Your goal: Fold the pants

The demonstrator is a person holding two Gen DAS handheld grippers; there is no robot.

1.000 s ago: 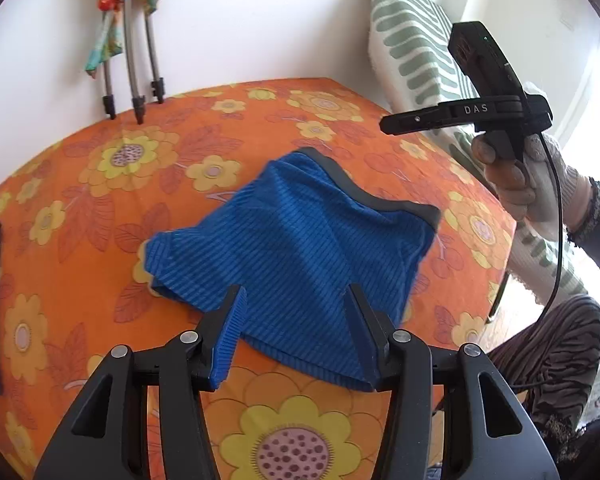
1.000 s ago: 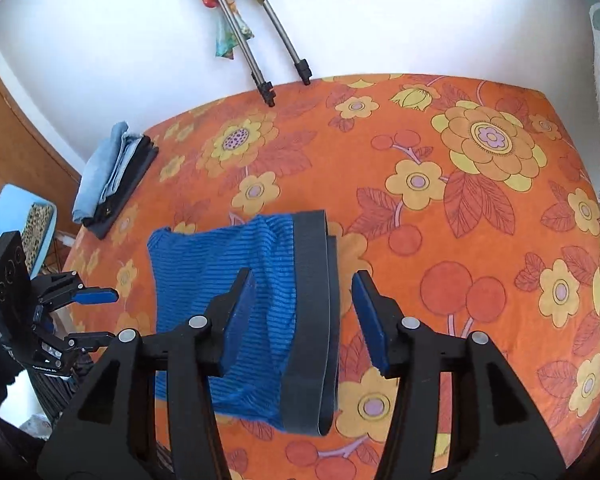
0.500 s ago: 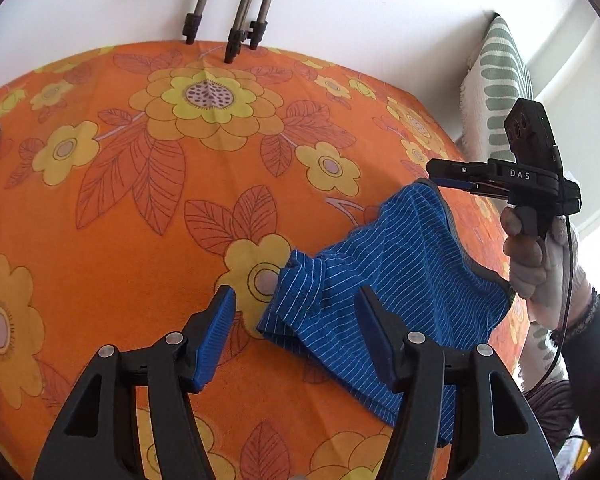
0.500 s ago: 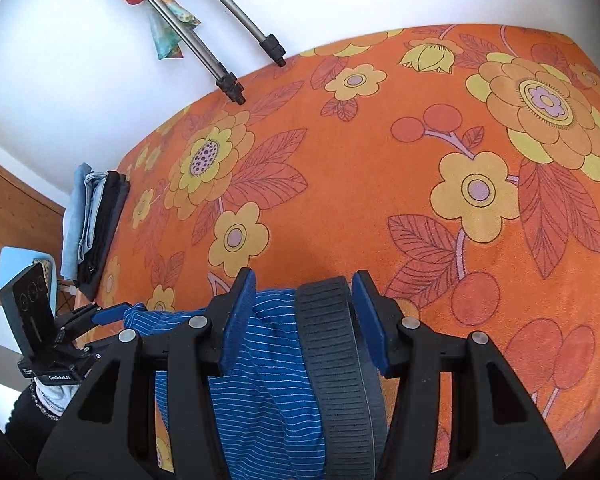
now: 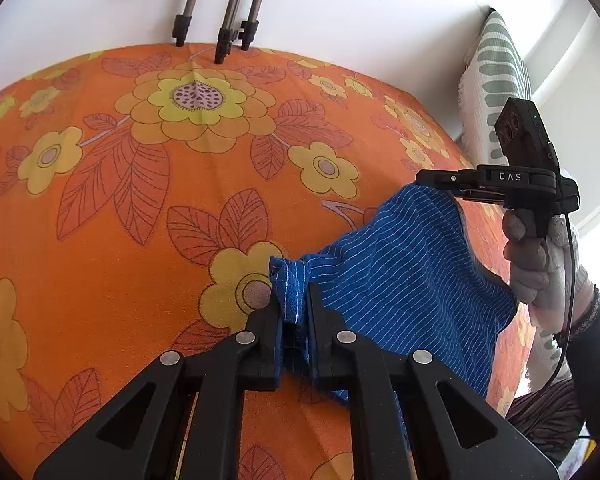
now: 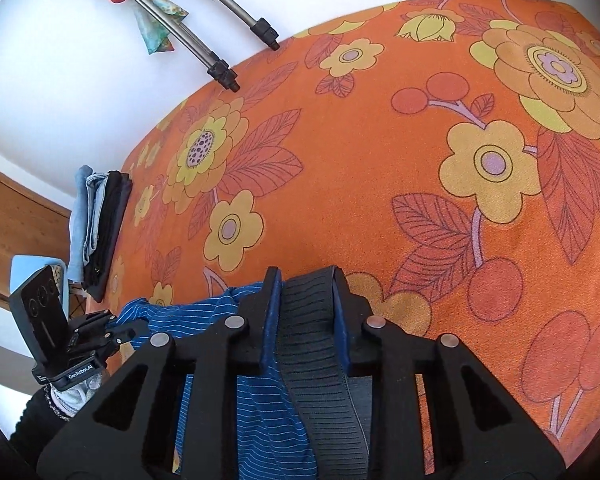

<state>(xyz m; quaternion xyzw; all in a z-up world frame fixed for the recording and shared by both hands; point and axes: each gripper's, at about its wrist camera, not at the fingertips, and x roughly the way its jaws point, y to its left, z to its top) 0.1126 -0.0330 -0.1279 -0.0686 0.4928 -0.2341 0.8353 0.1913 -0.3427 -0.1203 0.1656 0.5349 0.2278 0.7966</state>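
Blue striped pants (image 5: 400, 280), one pair, hang between two claws above the orange flowered cloth (image 5: 140, 208). Nearest in the left wrist view, the left claw (image 5: 294, 304) is clamped on a bunched hem of the pants, with its two fingers pressed close on the fabric. In the right wrist view the right claw (image 6: 306, 292) pinches the dark grey waistband (image 6: 312, 340) between its two blue pads. To the right in the left wrist view, the right hand (image 5: 536, 264) holds the handle of its tool, and this claw grips the far top edge of the pants.

Farther on the cloth, at the left edge in the right wrist view, lies one stack of folded clothes (image 6: 96, 224), light blue and black. At the far side three metal tripod legs (image 5: 228, 12) stand against the white wall. One green-patterned cushion (image 5: 496, 92) leans at the far right.
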